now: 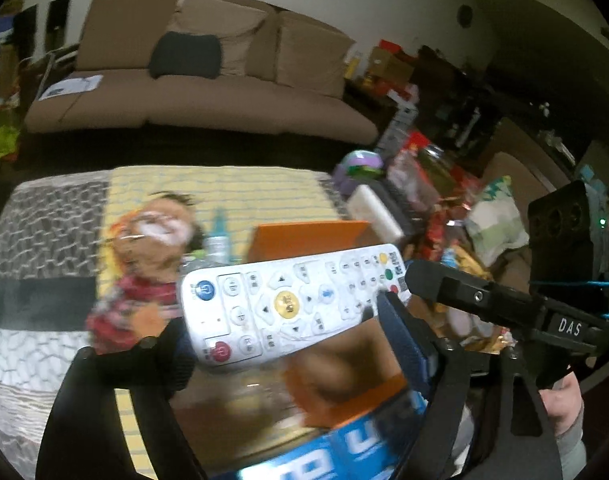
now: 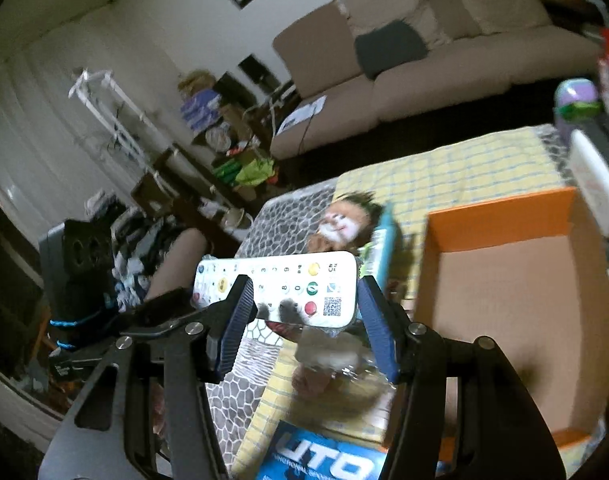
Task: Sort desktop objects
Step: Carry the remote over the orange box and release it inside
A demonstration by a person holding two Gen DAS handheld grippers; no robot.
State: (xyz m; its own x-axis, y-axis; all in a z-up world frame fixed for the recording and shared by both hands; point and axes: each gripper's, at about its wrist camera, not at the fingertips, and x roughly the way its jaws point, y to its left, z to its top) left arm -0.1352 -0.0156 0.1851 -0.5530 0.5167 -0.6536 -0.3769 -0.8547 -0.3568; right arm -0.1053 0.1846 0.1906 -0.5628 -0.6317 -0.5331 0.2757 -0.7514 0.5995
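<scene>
Dim indoor light, heavy fisheye bending with black corners — the table's clutter smears with motion blur (both views).

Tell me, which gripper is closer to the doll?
Left, it looks like. The left gripper is just beside the doll, at the power-button end of the remote. The right gripper grips the remote's other end, farther from the doll.

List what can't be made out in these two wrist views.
- Doll: left view, smeared by motion blur.
- Remote: right view, button labels too small; left end behind the left gripper.
- Blue box: lettering cut off by the bottom edge.
- Orange box: left view, mostly behind the remote.
</scene>
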